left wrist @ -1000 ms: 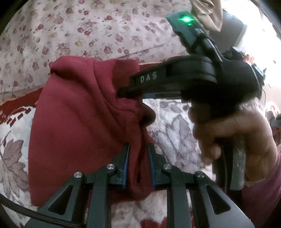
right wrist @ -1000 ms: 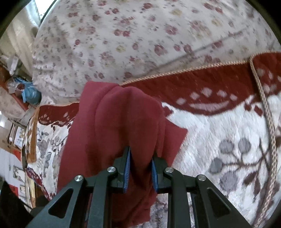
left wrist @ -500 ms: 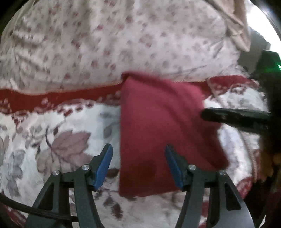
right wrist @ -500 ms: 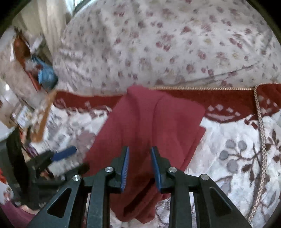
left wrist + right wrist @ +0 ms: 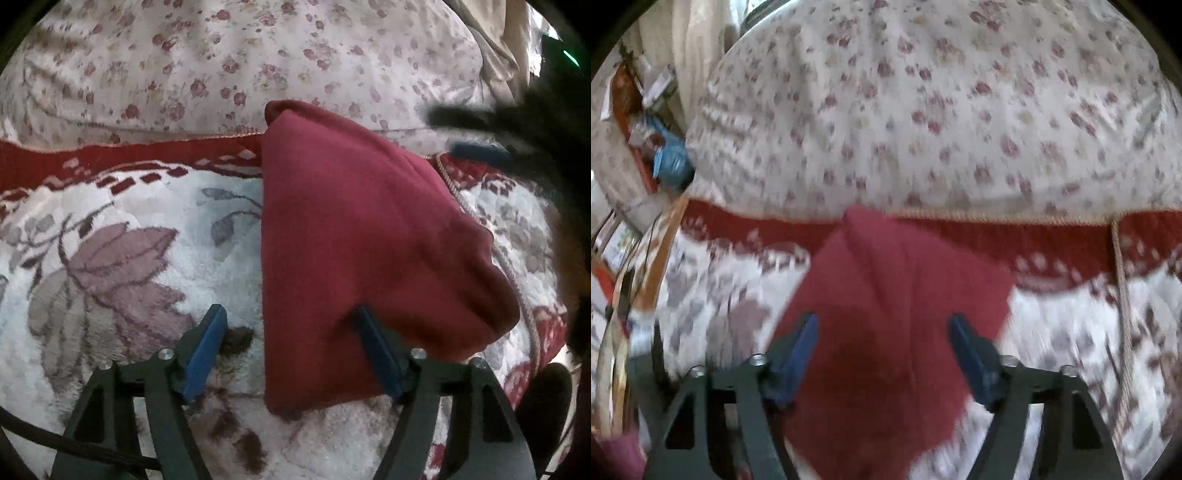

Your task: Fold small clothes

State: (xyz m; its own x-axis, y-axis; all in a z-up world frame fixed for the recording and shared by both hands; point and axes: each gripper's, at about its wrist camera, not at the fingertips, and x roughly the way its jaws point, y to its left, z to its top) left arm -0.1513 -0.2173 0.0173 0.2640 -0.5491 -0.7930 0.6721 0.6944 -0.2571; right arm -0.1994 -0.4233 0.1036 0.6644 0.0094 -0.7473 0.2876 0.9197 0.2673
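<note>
A dark red garment (image 5: 362, 251) lies folded on a white blanket with a leaf pattern (image 5: 122, 258). My left gripper (image 5: 291, 332) is open and empty at the garment's near left edge; its right finger (image 5: 376, 350) rests against the cloth. The right gripper (image 5: 476, 147) shows blurred at the far right of the left wrist view. In the right wrist view the garment (image 5: 897, 314) lies below my right gripper (image 5: 882, 339), which is open and empty above it.
A floral cushion (image 5: 221, 66) rises behind the blanket's red border (image 5: 129, 155). A beige cord (image 5: 1123, 295) runs down the blanket on the right. Cluttered shelves (image 5: 639, 122) stand at far left in the right wrist view.
Both grippers were shut on the red garment a second ago. Both have opened and let it go, and it now lies folded flat on the blanket. Both grippers have drawn back.
</note>
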